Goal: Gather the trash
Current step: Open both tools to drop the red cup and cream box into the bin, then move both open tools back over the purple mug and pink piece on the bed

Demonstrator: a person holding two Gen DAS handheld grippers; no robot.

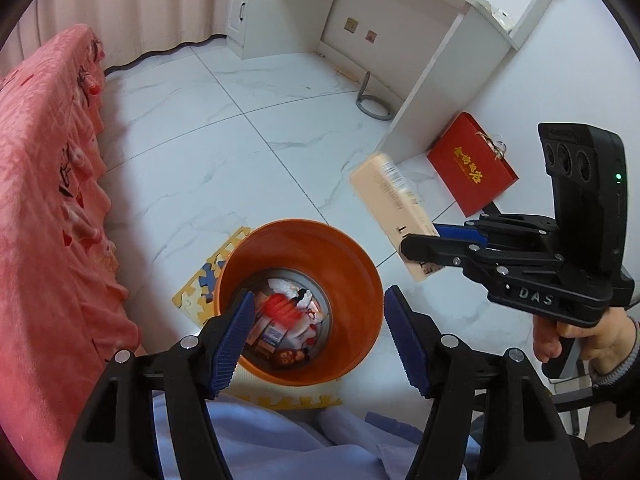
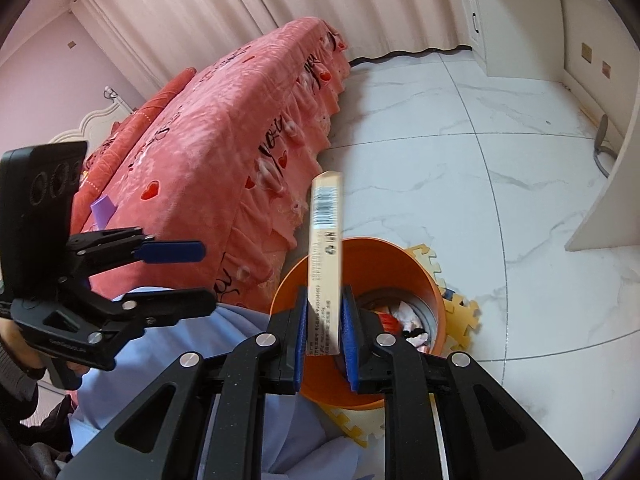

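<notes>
One box [image 2: 325,264] sits clamped in our right gripper [image 2: 325,336], long axis pointing away, above the bin [image 2: 424,280]. Our left gripper [image 1: 320,336] gapes wide, holding nothing.

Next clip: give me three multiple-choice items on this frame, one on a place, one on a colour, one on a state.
1. Where does the red gift box lie?
A. on the bed
B. on the floor beside the desk
C. in the bin

2. What colour is the trash bin?
A. orange
B. green
C. grey

3. How are the right tongs?
A. open, empty
B. shut on the beige carton
C. out of view

Answers:
1 B: the red gift box rests on tile beside the desk.
2 A: the trash bin has orange walls.
3 B: the right tongs clamp the beige carton.
</notes>
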